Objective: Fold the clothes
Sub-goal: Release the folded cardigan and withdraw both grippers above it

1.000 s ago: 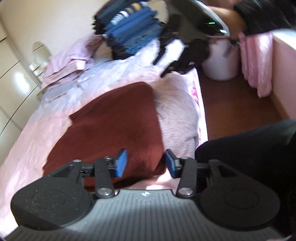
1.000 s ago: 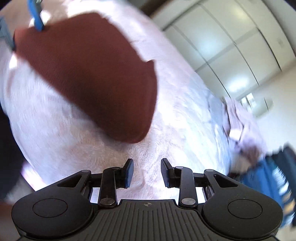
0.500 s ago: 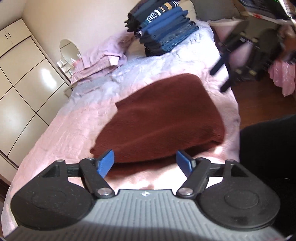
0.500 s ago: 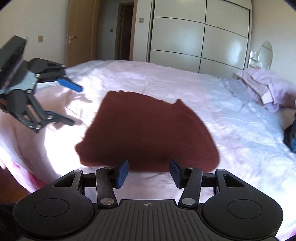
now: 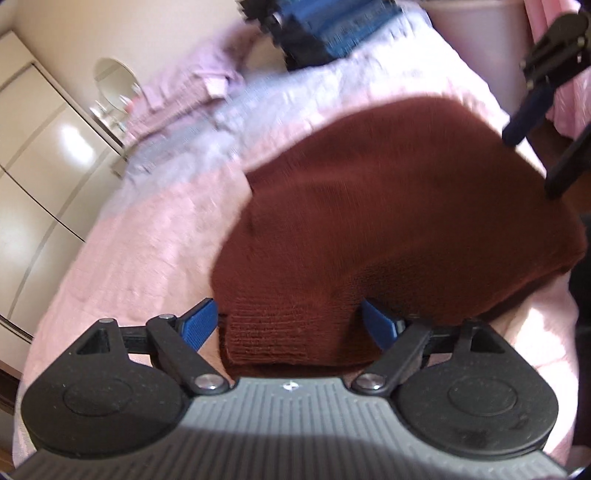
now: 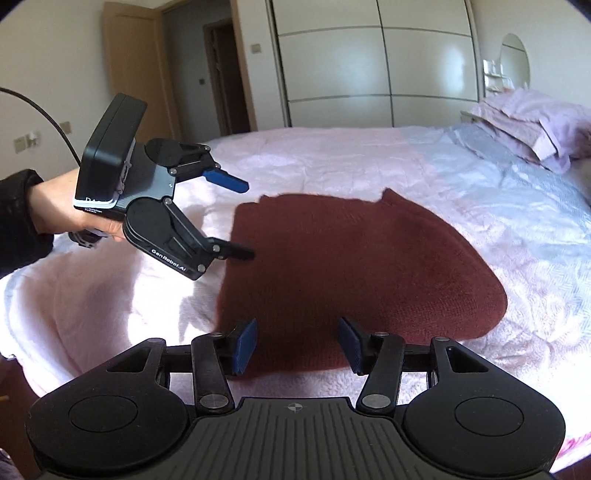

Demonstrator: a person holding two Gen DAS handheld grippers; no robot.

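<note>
Pink bedspread [image 6: 332, 166] carries a compact maroon sweater [image 6: 351, 266]. Left gripper [image 5: 288, 325] and right gripper [image 6: 297, 345], both spread wide, straddle its edges; closing on cloth appears next.

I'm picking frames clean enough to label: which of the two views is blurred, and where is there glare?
Left wrist view: motion blur smears the stack of clothes and pillows; glare on the wardrobe. Right wrist view: sharp, the maroon sweater crisp; sunlight washes out the bedspread nearest the camera.
</note>
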